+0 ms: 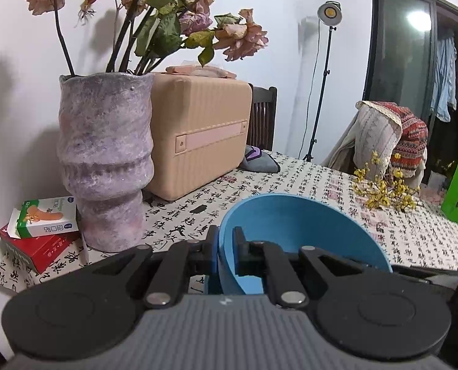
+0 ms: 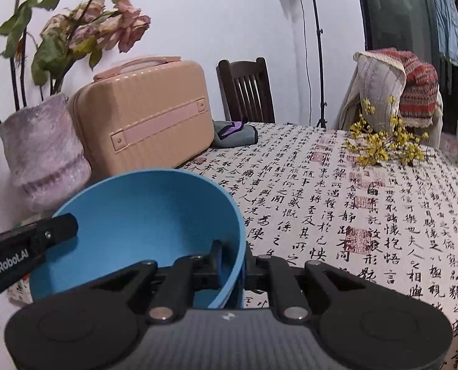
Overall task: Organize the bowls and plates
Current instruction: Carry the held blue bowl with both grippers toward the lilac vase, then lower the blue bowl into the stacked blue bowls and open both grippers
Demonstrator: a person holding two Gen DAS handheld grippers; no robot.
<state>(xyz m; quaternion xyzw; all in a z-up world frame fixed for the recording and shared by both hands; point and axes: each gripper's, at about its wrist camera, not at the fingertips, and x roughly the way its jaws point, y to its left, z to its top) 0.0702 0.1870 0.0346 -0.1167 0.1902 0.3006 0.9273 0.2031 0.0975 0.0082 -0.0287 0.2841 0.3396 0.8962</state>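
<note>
A blue bowl [image 1: 290, 231] is tilted over the calligraphy-print tablecloth [image 1: 321, 185], held from both sides. In the left wrist view my left gripper [image 1: 225, 234] is shut on the bowl's left rim, one pad outside and one inside. In the right wrist view the same blue bowl [image 2: 142, 215] fills the lower left, and my right gripper [image 2: 232, 248] is shut on its right rim. One finger [image 2: 59, 226] of the left gripper reaches over the opposite rim. The bowl looks empty. Whether its base touches the table is hidden.
A mauve vase [image 1: 105, 160] of dried flowers and a beige hard case [image 1: 198, 135] stand close behind the bowl. Small boxes [image 1: 44, 222] lie left of the vase. A grey pouch [image 2: 235, 134] and yellow sprigs [image 2: 383, 145] lie farther back; a dark chair [image 2: 247, 89] stands behind.
</note>
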